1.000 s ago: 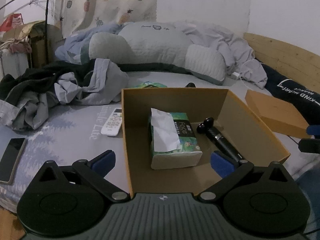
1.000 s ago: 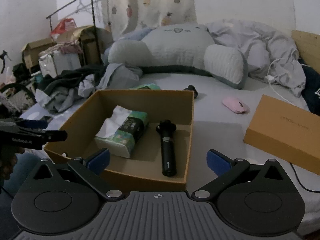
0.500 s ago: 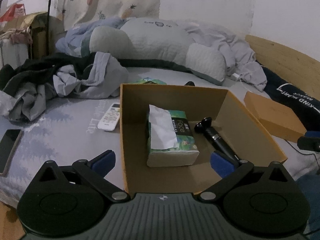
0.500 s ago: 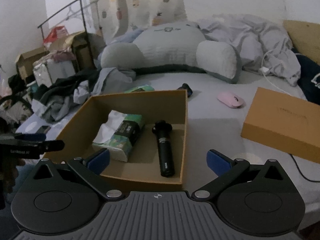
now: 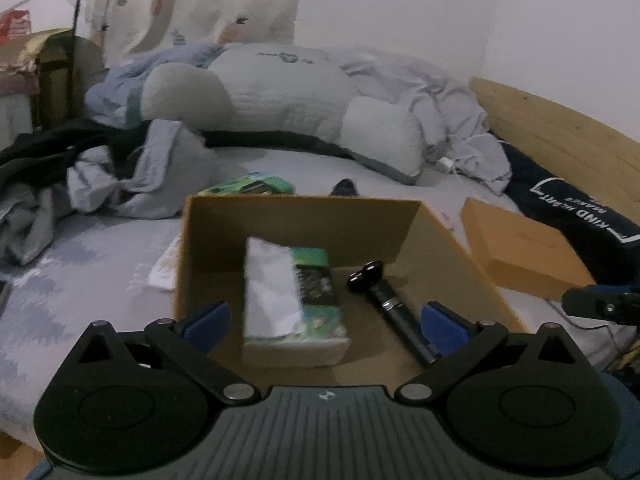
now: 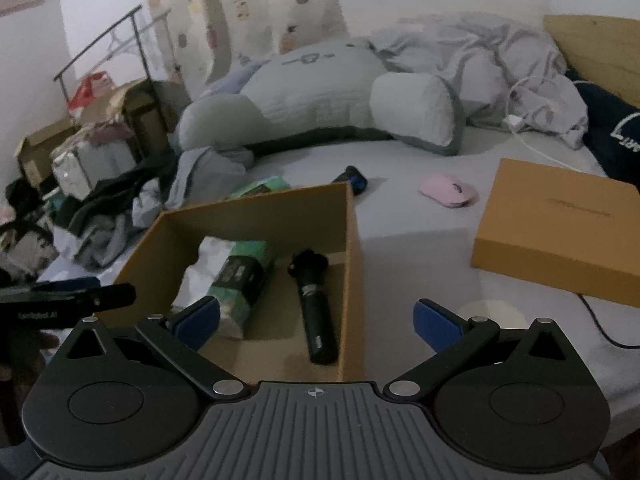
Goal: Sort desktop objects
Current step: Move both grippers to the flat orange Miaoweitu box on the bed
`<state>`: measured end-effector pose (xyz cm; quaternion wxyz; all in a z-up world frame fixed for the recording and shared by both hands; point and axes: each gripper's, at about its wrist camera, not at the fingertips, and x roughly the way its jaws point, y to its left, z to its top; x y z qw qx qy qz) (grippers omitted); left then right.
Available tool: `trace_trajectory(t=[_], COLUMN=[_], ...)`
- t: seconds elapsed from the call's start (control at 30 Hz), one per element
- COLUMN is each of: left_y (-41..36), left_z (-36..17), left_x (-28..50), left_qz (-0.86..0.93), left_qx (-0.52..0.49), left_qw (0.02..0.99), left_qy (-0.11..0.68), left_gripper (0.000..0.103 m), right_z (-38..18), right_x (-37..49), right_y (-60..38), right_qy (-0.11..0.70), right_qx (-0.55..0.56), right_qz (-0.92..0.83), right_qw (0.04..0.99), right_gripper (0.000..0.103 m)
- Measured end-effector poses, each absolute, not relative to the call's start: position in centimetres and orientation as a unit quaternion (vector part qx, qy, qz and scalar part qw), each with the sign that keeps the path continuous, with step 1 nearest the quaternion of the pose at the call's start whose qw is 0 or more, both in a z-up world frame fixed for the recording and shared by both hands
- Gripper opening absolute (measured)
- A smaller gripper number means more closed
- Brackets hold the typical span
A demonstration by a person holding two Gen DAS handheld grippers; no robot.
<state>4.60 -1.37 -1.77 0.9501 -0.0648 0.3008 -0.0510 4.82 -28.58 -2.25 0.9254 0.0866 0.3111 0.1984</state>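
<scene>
An open cardboard box (image 5: 208,236) (image 6: 348,240) sits on the bed. Inside lie a green tissue pack (image 5: 308,300) (image 6: 240,276) and a black cylindrical device (image 5: 392,304) (image 6: 314,300). My left gripper (image 5: 324,320) hangs open over the box's near edge, holding nothing. My right gripper (image 6: 316,320) is open too, above the box's near right corner. Outside the box lie a pink mouse (image 6: 448,194), a white remote (image 5: 164,268) partly hidden by the box wall, a green packet (image 5: 248,186) (image 6: 260,188) and a small black object (image 5: 344,188) (image 6: 352,178).
A flat orange box lid (image 5: 520,248) (image 6: 560,232) lies to the right, with a black cable (image 6: 608,328) beside it. A large grey pillow (image 5: 280,96) (image 6: 320,100), crumpled bedding and dark clothes (image 5: 60,160) fill the back and left. A wooden headboard (image 5: 560,140) runs along the right.
Both cameras have risen and pulled back a little from the box. The phone has left the left wrist view. The things in the box lie as before. Both grippers stay open.
</scene>
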Motion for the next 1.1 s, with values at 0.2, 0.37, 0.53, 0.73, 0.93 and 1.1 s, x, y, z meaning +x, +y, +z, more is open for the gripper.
trace_trajectory(t=[0.2, 0.37, 0.53, 0.73, 0.93, 1.1], left_y=[-4.0, -7.0, -10.6, -15.4, -20.0, -23.1], left_z=[-0.1, 1.4, 2.5, 3.6, 3.0, 1.6], left_x=[7.5, 10.2, 13.3, 16.9, 21.3, 25.2], left_qz=[-0.071, -0.095, -0.131, -0.176, -0.206, -0.218], left_qx=[-0.055, -0.043, -0.045, -0.041, -0.038, -0.04], left_qw=[0.95, 0.951, 0.948, 0.946, 0.94, 0.93], left_qy=[0.299, 0.292, 0.287, 0.268, 0.268, 0.293], left_gripper=[0.103, 0.103, 0.103, 0.103, 0.103, 0.103], right_z=[-1.7, -1.1, -0.4, 0.0, -1.1, -2.7], right_x=[6.8, 8.2, 9.9, 12.5, 15.1, 17.6], right_y=[-31.9, -35.3, -39.4, -44.9, -50.2, -53.8], right_qy=[0.307, 0.298, 0.289, 0.274, 0.266, 0.268], right_qx=[0.121, 0.131, 0.148, 0.164, 0.17, 0.164], right_qz=[0.166, 0.142, 0.116, 0.075, 0.026, -0.011], right_qw=[0.929, 0.935, 0.939, 0.945, 0.948, 0.95], right_gripper=[0.103, 0.103, 0.103, 0.103, 0.103, 0.103])
